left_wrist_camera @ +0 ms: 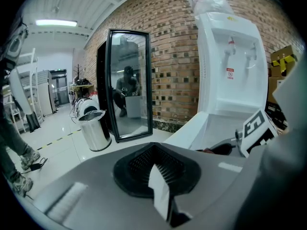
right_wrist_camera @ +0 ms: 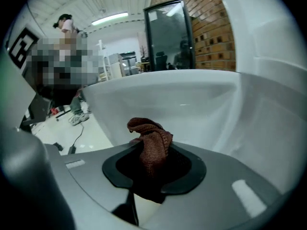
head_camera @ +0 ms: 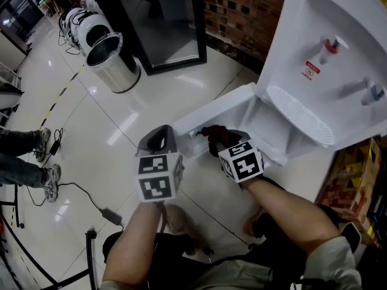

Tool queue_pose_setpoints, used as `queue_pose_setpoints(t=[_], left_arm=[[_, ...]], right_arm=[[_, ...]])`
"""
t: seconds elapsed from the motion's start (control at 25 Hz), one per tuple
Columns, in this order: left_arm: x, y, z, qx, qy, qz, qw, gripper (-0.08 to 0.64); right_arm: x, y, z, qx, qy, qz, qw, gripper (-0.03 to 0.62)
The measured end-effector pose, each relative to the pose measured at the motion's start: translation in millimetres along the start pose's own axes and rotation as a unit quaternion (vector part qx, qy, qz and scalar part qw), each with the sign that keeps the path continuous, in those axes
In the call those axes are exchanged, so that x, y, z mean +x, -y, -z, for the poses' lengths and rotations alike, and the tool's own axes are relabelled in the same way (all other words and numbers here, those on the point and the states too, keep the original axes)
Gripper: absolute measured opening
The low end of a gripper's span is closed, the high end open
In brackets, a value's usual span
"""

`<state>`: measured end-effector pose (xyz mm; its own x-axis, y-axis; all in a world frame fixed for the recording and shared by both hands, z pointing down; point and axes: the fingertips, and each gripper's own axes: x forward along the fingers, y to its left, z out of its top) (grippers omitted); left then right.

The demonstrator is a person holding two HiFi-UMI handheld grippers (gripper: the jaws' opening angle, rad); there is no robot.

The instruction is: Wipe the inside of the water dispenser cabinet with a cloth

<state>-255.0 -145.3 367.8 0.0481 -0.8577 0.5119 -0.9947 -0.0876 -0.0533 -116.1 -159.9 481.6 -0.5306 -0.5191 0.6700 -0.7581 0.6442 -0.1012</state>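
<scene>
One cloth [right_wrist_camera: 151, 145] in R tongs [head_camera: 213, 140] by door edge [head_camera: 211, 109]; L tongs [head_camera: 160, 138] apart

A rough, knitted brown cloth [right_wrist_camera: 151, 138] sits in the matt grey plastic right tongs [right_wrist_camera: 152, 169]; just ahead, the dispenser [right_wrist_camera: 268, 104] is smooth white plastic. Left of the left tongs [left_wrist_camera: 159, 176], a shiny metal bin [left_wrist_camera: 95, 128] stands on the glossy floor [left_wrist_camera: 62, 138].

a red brick wall [left_wrist_camera: 177, 56] rises from a glossy pale tiled floor [head_camera: 109, 132], a tall black-framed mirror [left_wrist_camera: 128, 87] stands against it with a steel bin [head_camera: 112, 62] just beside, a black cable [head_camera: 84, 195] trails over the tiles, a strip light [left_wrist_camera: 55, 22] glows overhead
</scene>
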Motion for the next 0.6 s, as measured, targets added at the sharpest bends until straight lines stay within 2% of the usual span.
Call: queue_pose_setpoints(t=[0.16,0.24,0.44,0.6], left_arm=[[-1.3,0.6,-0.1,-0.002,0.005,0.003,1.0,0.0],[-1.3,1.1,0.2,-0.004,0.006,0.007,1.0,0.0],[-1.4,-1.0,0.5,-0.007,0.009,0.01,0.9999,0.0],[0.9,-1.6,3.2,-0.016,0.009,0.016,0.9997,0.0]], right_arm=[[4.2,-73.6,6.6,-0.075,-0.001,-0.09,0.993,0.124],[9.2,-96.2,14.2,-0.1,-0.006,-0.12,0.988,0.126],[32.7,-129.7,26.9,-0.145,-0.024,-0.165,0.975,0.126],[53.9,-136.7,28.0,-0.169,-0.04,-0.171,0.97,0.126]])
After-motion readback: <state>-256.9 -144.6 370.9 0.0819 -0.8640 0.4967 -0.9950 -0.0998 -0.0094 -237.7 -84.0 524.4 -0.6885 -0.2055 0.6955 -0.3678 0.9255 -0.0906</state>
